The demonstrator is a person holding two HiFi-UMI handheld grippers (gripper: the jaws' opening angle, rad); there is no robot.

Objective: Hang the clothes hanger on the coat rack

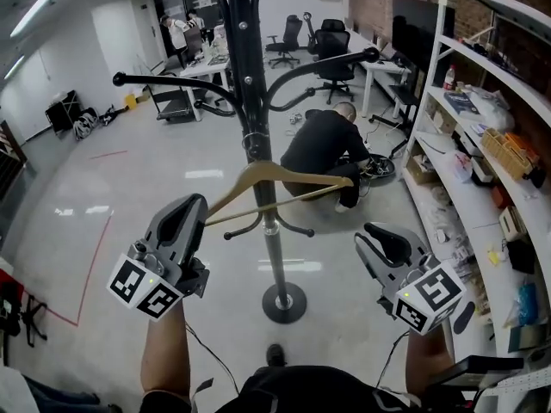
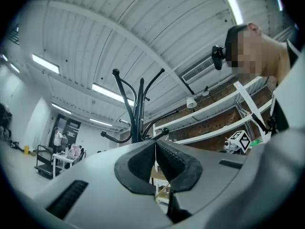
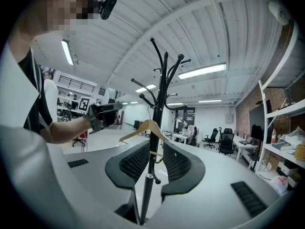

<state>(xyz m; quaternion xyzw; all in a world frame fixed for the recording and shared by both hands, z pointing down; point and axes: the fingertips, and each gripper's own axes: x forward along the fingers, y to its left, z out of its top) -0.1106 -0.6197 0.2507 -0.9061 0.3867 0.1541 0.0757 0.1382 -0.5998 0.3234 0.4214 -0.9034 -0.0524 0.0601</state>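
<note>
Left gripper [image 1: 194, 206], jaws pressed together on nothing, hovers just beside the left end of the wooden hanger [image 1: 277, 175], which hangs on the black coat rack [image 1: 250, 76], close against its pole. Right gripper [image 1: 380, 236] stands to the right, jaws apart and empty (a person [image 1: 325, 144] crouches beyond the rack).

The black metal coat rack [image 1: 245, 67] is cut off by the head view's top edge. The hook of the pale wooden clothes hanger [image 1: 297, 175] is too small to make out against the pole. In the right gripper view, the right tool [image 3: 153, 147] hides the rack's base.
</note>
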